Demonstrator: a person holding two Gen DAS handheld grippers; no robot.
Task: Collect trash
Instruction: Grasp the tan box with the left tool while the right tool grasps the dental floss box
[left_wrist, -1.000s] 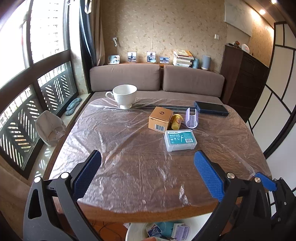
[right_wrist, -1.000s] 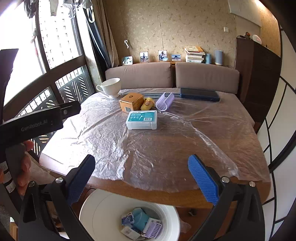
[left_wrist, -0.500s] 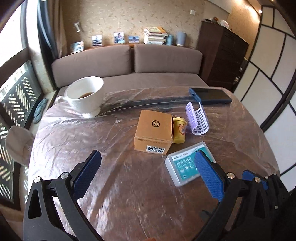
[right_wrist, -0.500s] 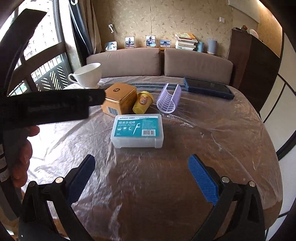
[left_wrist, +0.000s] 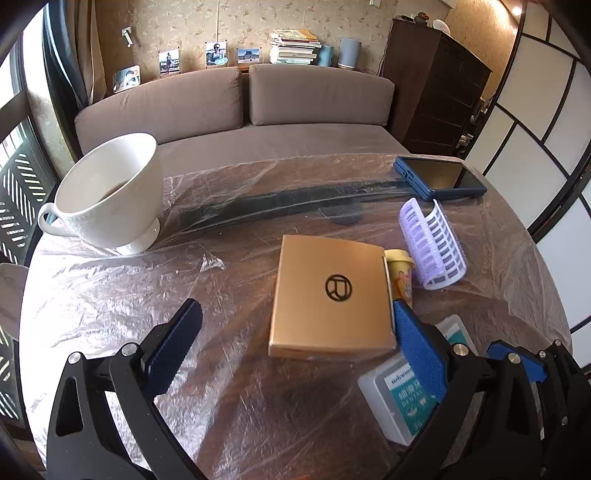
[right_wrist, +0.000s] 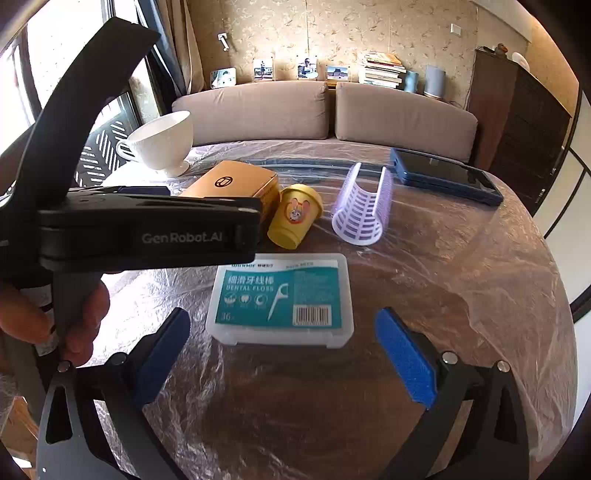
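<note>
A tan cardboard box (left_wrist: 330, 299) lies on the plastic-covered table, close in front of my open, empty left gripper (left_wrist: 295, 347); its right finger sits at the box's right edge. A small yellow cup (left_wrist: 400, 275) and a lilac hair roller (left_wrist: 432, 245) lie just right of the box. A dental floss box (right_wrist: 282, 297) lies between the open fingers of my empty right gripper (right_wrist: 284, 354). In the right wrist view the tan box (right_wrist: 236, 182), yellow cup (right_wrist: 295, 216) and roller (right_wrist: 364, 208) lie beyond it.
A white cup with dark liquid (left_wrist: 110, 192) stands at the table's left rear. A dark blue device (left_wrist: 439, 177) lies at the far right, a long black strip (left_wrist: 288, 205) under the plastic. The left gripper's body (right_wrist: 140, 225) crosses the right wrist view. A sofa (left_wrist: 236, 103) stands behind.
Both grippers have moved forward over the table, from above the white bin at its near edge. The left one now reaches the tan box, the right one the floss box.
</note>
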